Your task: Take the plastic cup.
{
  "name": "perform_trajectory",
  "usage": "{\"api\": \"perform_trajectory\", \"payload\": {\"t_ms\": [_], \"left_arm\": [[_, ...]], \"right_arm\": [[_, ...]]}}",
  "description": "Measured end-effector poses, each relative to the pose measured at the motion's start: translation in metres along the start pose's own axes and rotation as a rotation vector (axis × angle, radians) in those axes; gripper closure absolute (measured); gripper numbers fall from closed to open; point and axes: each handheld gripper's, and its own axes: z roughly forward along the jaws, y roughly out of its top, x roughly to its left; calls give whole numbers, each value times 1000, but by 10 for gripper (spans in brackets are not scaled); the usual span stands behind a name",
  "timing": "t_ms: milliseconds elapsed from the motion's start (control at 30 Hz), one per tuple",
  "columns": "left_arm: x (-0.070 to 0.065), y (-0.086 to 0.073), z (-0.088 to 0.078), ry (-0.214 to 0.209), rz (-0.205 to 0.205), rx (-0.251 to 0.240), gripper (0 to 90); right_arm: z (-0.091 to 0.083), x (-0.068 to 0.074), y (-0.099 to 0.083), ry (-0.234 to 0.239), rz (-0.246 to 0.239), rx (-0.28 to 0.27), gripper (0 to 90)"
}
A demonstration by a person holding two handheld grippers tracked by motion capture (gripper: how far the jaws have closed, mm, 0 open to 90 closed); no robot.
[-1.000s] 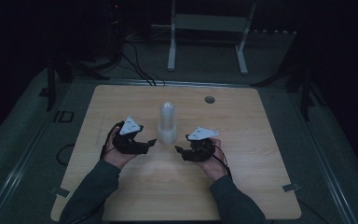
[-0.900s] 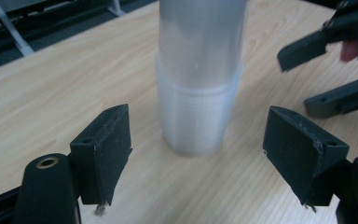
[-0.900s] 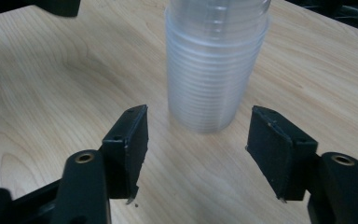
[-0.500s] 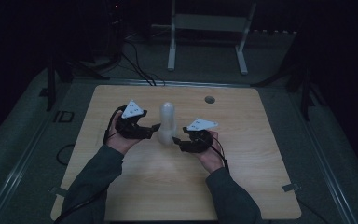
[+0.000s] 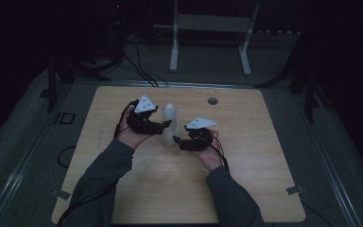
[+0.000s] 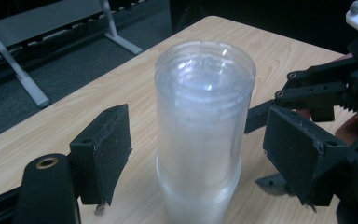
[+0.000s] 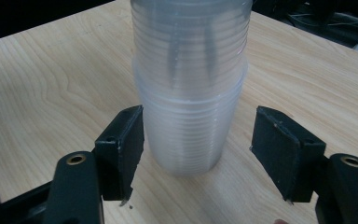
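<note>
From the high view, the stack of cups (image 5: 169,124) stands upright on the counter (image 5: 246,170), a little left of its middle, between the two tools. The left tool (image 5: 166,124) reaches in from the left at the stack's upper part; the right tool (image 5: 176,142) comes from the right at its foot. The stack looks pale and see-through with a rounded top. A small dark round hole (image 5: 212,100) sits in the counter beyond it, well apart, and a white metal frame (image 5: 211,28) stands on the floor behind the counter.

In the left gripper view, the stack of cups (image 6: 200,126) rises between the left tool (image 6: 200,154) and its spread jaws; gaps show on both sides, so the pads do not press. The cups are clear plastic, nested, with an upper group sitting higher in a wider lower one. The right tool (image 6: 265,119) shows just behind the stack to the right.

In the right gripper view, the right tool (image 7: 200,149) straddles the lower stack of cups (image 7: 189,93). Its jaws have just been opening and stand apart, the left pad near the wall, the right pad clear of it. Many thin rims ring the cups.
</note>
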Motion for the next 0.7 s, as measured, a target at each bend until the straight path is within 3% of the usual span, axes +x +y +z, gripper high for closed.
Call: {"api": "perform_trajectory", "payload": {"t_ms": [133,400,700], "left_arm": [[0,6,9,0,14,10,232],[2,7,20,9,-3,4,233],[4,10,22,-1,-7,-8,252]], "right_arm": [[4,-1,2,2,4,-4,332],[9,0,3,3,-2,0,302],[13,-2,5,12,0,-11,273]]}}
